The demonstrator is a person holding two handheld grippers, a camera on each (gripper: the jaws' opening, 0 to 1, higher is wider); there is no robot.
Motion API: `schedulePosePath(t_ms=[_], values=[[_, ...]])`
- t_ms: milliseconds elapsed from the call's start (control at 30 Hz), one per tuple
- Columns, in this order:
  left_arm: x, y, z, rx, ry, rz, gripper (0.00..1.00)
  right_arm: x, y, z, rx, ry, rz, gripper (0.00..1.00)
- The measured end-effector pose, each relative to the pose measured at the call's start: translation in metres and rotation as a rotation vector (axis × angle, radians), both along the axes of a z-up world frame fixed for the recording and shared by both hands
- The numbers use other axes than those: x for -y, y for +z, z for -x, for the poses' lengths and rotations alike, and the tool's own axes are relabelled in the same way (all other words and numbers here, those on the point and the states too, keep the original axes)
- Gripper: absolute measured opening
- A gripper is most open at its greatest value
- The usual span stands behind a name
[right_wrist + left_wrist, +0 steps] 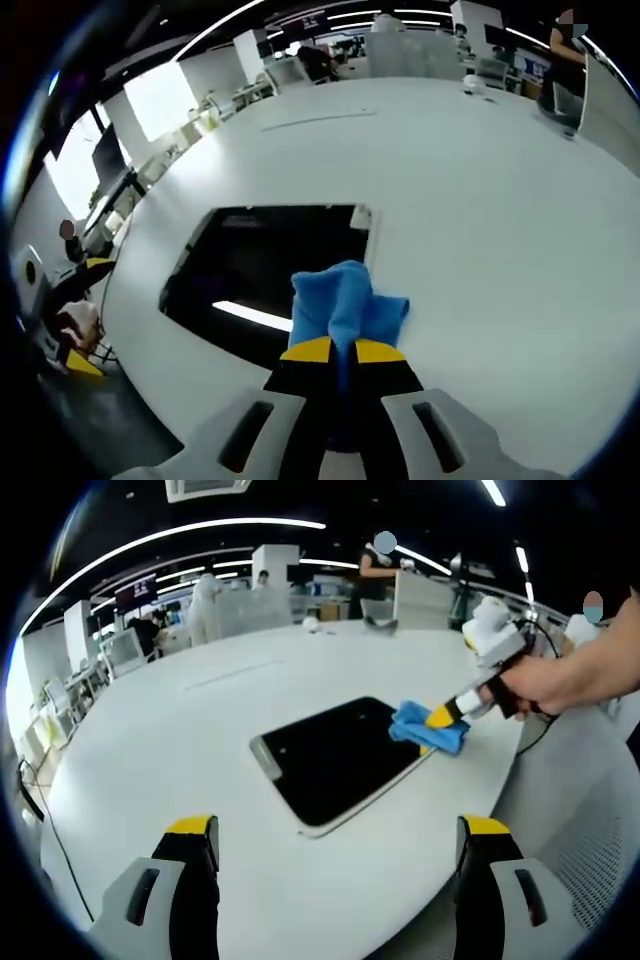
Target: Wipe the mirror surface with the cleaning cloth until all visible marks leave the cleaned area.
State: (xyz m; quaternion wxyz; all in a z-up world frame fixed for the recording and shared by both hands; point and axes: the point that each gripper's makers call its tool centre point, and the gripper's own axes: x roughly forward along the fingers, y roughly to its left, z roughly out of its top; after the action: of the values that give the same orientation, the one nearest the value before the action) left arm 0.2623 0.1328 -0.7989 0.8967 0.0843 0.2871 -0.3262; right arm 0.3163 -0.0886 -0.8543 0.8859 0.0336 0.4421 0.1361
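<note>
the right gripper (343, 352) jaws are pinching the blue cleaning cloth (345, 300), pressing it onto the mirror (260, 265) at its edge on the white table (480, 200). the left gripper (340, 830) jaws are hovering spread, holding nothing. the cloth looks soft and light, so bunching it firmly should be giving grip; the glass is likely slippery and fragile.

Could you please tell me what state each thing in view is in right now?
Mirror: flat on the table, dark, reflecting a ceiling light.
Cloth: bunched, on the mirror's edge.
Right gripper: shut on the cloth.
Left gripper: open, holding nothing, apart from the mirror.
</note>
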Motion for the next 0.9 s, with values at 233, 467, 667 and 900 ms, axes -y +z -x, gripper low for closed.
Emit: schedulePosePath(t_ms=[233, 467, 667, 900], values=[[0.0004, 0.0004, -0.0007, 0.000, 0.002, 0.007, 0.99, -0.0008, -0.0003, -0.0002, 0.015, -0.010, 0.017, 0.01], [0.0010, 0.0012, -0.0003, -0.001, 0.000, 0.014, 0.99, -0.0022, -0.0006, -0.0005, 0.026, -0.001, 0.037, 0.01], [0.0006, 0.0017, -0.0002, 0.000, 0.001, 0.017, 0.99, -0.0041, 0.0012, -0.0001, 0.038, 0.007, 0.040, 0.01], [0.0002, 0.0020, -0.0002, 0.000, 0.002, 0.017, 0.99, -0.0043, 0.0017, -0.0002, 0.040, 0.020, 0.054, 0.01]])
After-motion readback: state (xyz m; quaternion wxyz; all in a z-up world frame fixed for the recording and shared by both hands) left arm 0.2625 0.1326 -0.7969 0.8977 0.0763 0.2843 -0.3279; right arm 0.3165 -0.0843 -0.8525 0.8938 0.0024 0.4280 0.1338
